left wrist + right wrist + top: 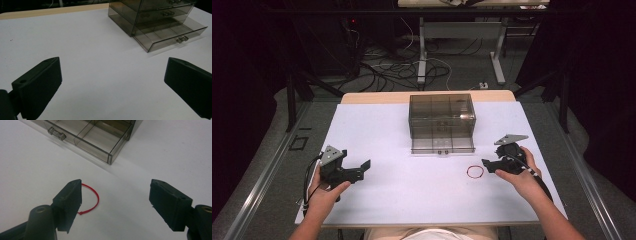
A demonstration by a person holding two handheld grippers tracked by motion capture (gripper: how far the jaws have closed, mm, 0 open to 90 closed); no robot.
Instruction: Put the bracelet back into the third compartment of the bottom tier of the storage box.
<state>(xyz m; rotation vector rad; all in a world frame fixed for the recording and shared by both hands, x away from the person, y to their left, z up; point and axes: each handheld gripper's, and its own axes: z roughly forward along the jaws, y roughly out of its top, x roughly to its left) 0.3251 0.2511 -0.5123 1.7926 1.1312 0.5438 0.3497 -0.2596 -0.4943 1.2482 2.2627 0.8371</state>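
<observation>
Left gripper (362,167): held low over the near left of the table (402,200), fingers (37,87) wide apart with nothing between them, pointing toward the drawer box

Right gripper (490,165): near right, hand (524,177) wrapped round it; fingers (68,200) apart and clamped on nothing

Red rubber band (475,172): flat on the white table just left of the right gripper's tips (in the right gripper view one finger hides part of the loop), not gripped

Drawer box (442,116): smoky clear plastic, farther back at centre, bottom drawer (442,146) pulled out toward the person, well apart from the left gripper
</observation>
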